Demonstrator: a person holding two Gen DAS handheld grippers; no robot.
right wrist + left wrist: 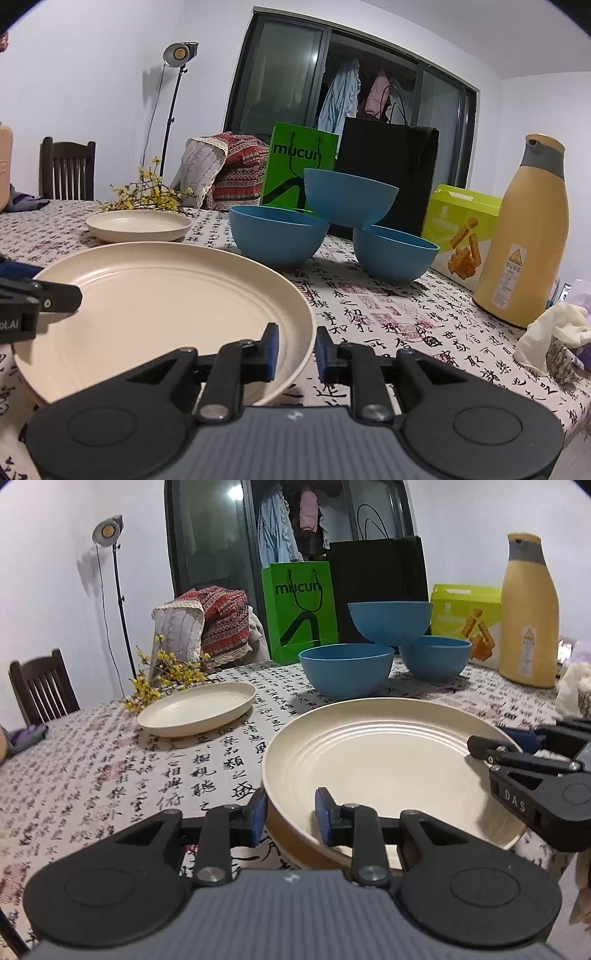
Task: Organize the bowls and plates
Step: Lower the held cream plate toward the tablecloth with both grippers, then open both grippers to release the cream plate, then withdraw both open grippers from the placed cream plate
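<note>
A large cream plate (384,760) sits near the table's front edge, seemingly on top of another plate; it also shows in the right wrist view (155,291). My left gripper (290,818) straddles its left rim, jaws apart. My right gripper (297,350) straddles its right rim, jaws apart, and appears in the left wrist view (491,755). A smaller cream plate (197,708) lies further back left. Three blue bowls stand behind: one (347,670), one (436,657), and a third (389,622) resting on both.
A yellow thermos (530,613) stands at the right, with a green snack box (463,613) beside it. Green (299,609) and black (380,576) bags stand behind the bowls. Yellow flowers (162,675) lie by the small plate. A white cloth (554,332) lies at the right.
</note>
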